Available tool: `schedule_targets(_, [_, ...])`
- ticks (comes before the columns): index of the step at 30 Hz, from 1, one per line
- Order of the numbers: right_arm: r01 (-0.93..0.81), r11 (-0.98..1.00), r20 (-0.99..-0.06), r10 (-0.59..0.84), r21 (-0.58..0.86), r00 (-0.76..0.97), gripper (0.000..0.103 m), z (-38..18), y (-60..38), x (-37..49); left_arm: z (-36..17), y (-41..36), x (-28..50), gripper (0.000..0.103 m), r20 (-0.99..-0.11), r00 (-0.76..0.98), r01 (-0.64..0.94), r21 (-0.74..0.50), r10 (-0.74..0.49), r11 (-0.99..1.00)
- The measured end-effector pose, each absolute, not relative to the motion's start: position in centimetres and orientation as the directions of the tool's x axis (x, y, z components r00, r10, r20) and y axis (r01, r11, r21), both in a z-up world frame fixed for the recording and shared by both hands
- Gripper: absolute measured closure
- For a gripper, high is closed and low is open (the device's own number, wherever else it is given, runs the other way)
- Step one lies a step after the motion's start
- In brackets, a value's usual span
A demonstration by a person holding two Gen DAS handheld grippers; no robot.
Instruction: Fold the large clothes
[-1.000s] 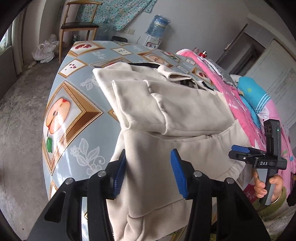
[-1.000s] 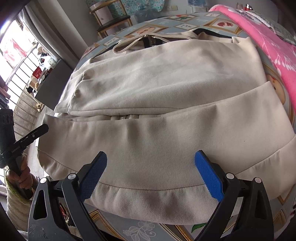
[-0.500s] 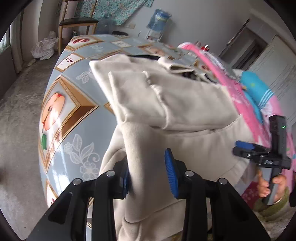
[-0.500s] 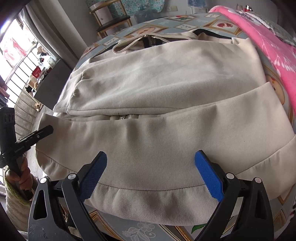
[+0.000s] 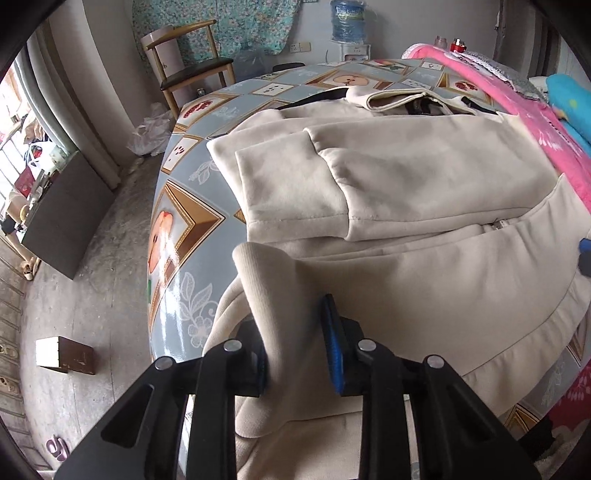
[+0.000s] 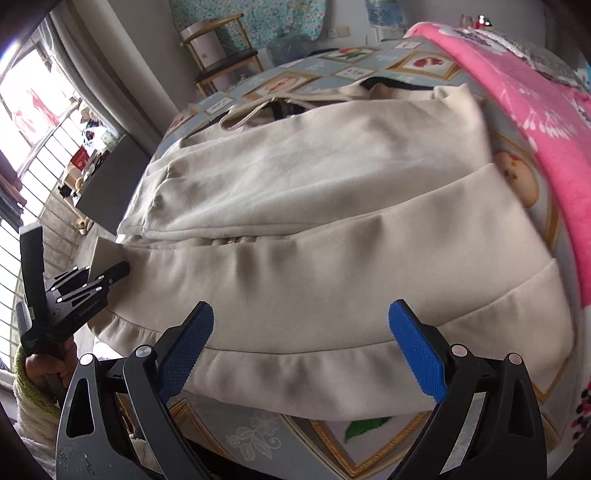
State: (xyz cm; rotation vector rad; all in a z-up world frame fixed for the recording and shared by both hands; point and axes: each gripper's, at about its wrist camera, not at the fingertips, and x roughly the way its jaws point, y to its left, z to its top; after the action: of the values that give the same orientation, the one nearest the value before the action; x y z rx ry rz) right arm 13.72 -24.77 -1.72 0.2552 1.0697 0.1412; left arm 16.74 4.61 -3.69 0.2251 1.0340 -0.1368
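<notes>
A cream zip jacket lies spread on the patterned table, its sleeves folded across the chest. My left gripper is at the near left corner of the hem; its jaws are closing, with a bunched-up fold of ribbed hem pinched between the blue pads. In the right wrist view the jacket fills the middle, and my right gripper hangs open just above the hem's near edge, nothing between its fingers. The left gripper shows at the jacket's left edge, held by a hand in a green cuff.
A pink blanket runs along the table's right side, beside the jacket. A wooden chair and a water bottle stand behind the table. On the floor at left are a dark cabinet and a small box.
My left gripper's jaws have narrowed onto the hem corner, which now stands up between them, and the view has swung left. The right gripper has shifted slightly and stays open.
</notes>
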Motion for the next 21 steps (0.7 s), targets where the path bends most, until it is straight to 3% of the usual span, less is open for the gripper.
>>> schedule_targets(8, [0.159, 0.932, -0.814, 0.191, 0.325, 0.548, 0.011, 0.1, -31.4, 13.0, -3.7, 4.2, 16.6, 0.079, -0.864, 0.502, 0.154, 0.134, 0.039, 0.979])
schedule_targets(21, [0.011, 0.995, -0.878, 0.084, 0.101, 0.471, 0.011, -2.3, -23.8, 13.8, -3.7, 3.7, 16.6, 0.079, -0.863, 0.501, 0.147, 0.154, 0.061, 0.977])
